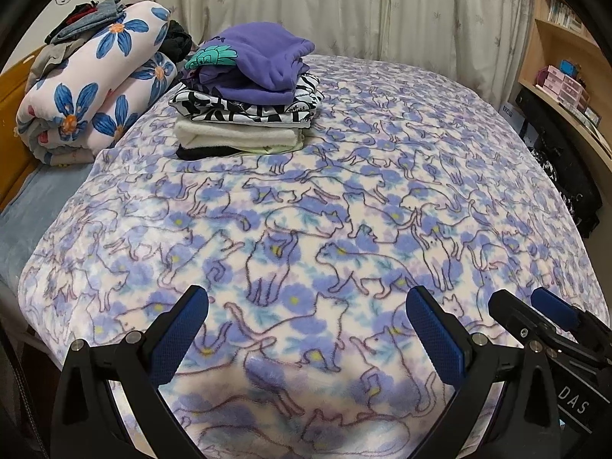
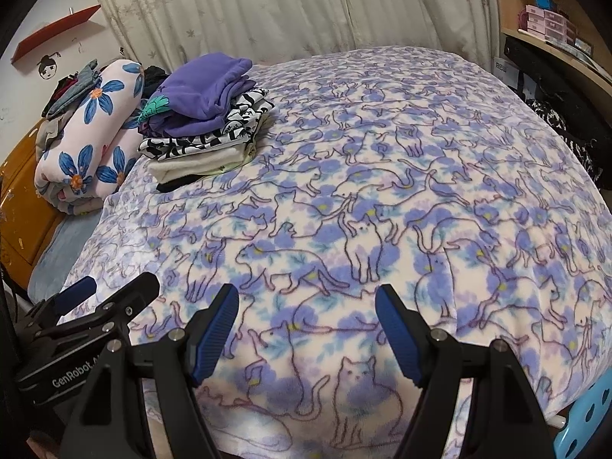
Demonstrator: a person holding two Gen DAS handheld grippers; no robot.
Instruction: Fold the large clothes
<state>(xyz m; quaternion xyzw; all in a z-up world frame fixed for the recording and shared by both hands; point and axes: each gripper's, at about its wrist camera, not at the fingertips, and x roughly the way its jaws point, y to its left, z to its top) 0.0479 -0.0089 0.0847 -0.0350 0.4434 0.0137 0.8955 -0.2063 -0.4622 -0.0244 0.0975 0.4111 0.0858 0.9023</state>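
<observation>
A stack of folded clothes [image 1: 244, 95] [image 2: 206, 114] sits at the back left of the bed, a purple fleece top uppermost, then a black-and-white printed piece, a cream one and a black one. My left gripper [image 1: 308, 298] hangs open over the near edge of the cat-print blanket [image 1: 344, 210], nothing between its blue pads. My right gripper [image 2: 308, 294] is open too, above the same near edge of the blanket [image 2: 382, 191]. Each gripper shows in the other's view: the right one [image 1: 535, 306] at the lower right, the left one [image 2: 111, 290] at the lower left.
A rolled flowered quilt [image 1: 95, 88] [image 2: 95, 134] with loose dark clothes on top lies against the orange headboard [image 2: 23, 176] at left. Curtains hang behind the bed. A wooden shelf unit [image 1: 566, 57] with boxes stands at right. A blue plastic stool [image 2: 589, 417] pokes in at lower right.
</observation>
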